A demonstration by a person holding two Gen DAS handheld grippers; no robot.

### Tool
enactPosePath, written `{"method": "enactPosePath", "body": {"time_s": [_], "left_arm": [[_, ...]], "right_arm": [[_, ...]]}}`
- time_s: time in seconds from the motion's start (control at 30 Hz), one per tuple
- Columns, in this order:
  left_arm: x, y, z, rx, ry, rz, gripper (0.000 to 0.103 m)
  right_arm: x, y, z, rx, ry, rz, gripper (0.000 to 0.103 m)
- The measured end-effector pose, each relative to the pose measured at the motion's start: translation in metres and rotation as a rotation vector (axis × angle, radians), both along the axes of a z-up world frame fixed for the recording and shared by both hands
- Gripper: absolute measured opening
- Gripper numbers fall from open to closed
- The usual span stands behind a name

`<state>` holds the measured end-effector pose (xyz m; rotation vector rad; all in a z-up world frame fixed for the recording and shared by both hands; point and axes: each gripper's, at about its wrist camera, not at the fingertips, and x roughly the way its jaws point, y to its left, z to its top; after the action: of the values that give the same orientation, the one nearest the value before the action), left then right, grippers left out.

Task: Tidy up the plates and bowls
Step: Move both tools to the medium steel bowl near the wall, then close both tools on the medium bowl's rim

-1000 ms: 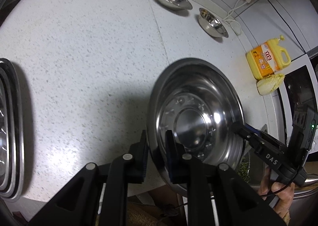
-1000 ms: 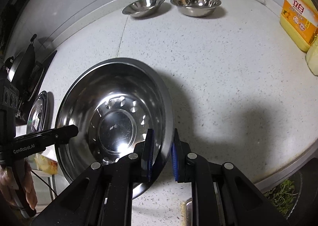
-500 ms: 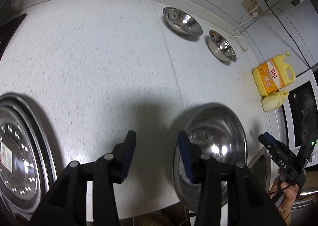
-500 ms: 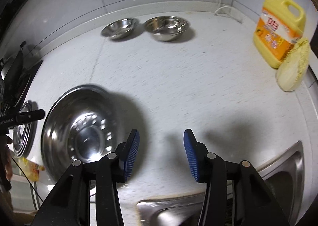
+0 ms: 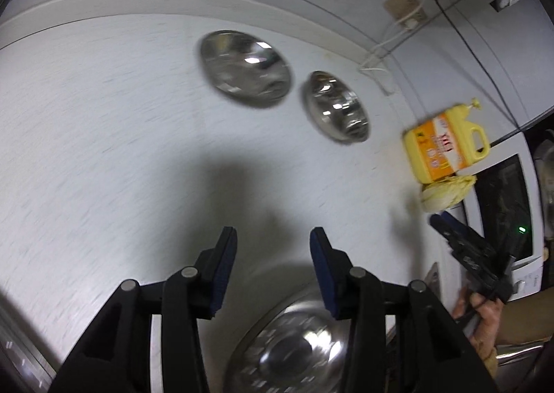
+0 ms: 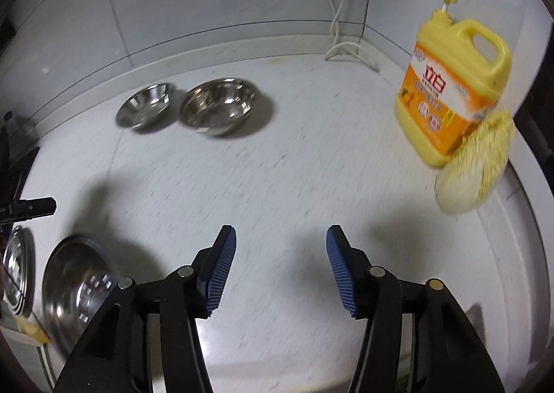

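I have the large round stainless-steel basin (image 5: 294,355) sitting on the speckled white countertop (image 5: 104,151) just below and behind my left gripper (image 5: 273,240), whose blue-padded jaws stand about half apart with nothing between them, only bare counter. From my right gripper (image 6: 281,237) the same basin (image 6: 74,292) lies off to the lower left, well clear of the fingers; those jaws are opening and also hold nothing. I count two small shiny steel bowls (image 6: 144,109) (image 6: 217,106) side by side near the back wall, apart from each other, and well ahead of both grippers. At the far left edge I see one stack of steel plates (image 6: 15,265); I cannot tell how many are in it. One yellow detergent jug (image 6: 453,88) stands at the right with one pale cabbage (image 6: 474,164) touching its base.
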<state>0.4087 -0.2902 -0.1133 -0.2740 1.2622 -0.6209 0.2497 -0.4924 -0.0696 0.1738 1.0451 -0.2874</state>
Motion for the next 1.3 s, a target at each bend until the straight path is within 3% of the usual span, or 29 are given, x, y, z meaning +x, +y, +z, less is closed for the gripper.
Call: {"method": "enactPosePath", "body": {"time_s": [0.17,0.4,0.57,0.83,0.87,1.0,1.03,1.13,1.3], "left_arm": [[0.036,-0.044,-0.006,-0.060,0.017,-0.034,0.042],[0.084,-0.094,-0.017,-0.110,0.029,0.012,0.042],[0.109,-0.120,-0.025,-0.098,0.032,0.047,0.042],[0.130,-0.145,-0.042,-0.070,0.039,0.047,0.042],[0.130,-0.146,-0.044,-0.063,0.039,0.048,0.042],[0.135,-0.147,-0.056,-0.089,0.056,0.051,0.037],[0.136,-0.146,-0.058,-0.105,0.067,0.047,0.026],[0.137,-0.144,-0.062,-0.134,0.089,0.029,0.014],[0.123,-0.138,-0.058,-0.173,0.118,-0.016,0.012]], "right_arm": [[0.046,-0.028,-0.016,0.008,0.002,0.009,0.050],[0.109,-0.050,-0.034,0.110,-0.027,0.031,0.050],[0.149,-0.049,-0.051,0.174,-0.033,0.043,0.050],[0.184,-0.044,-0.072,0.195,-0.007,0.051,0.049],[0.186,-0.043,-0.074,0.195,-0.007,0.050,0.048],[0.193,-0.044,-0.084,0.205,0.016,0.054,0.026],[0.193,-0.044,-0.086,0.207,0.017,0.055,0.021],[0.191,-0.044,-0.088,0.224,0.008,0.066,0.011],[0.179,-0.046,-0.088,0.250,0.007,0.069,0.011]]}}
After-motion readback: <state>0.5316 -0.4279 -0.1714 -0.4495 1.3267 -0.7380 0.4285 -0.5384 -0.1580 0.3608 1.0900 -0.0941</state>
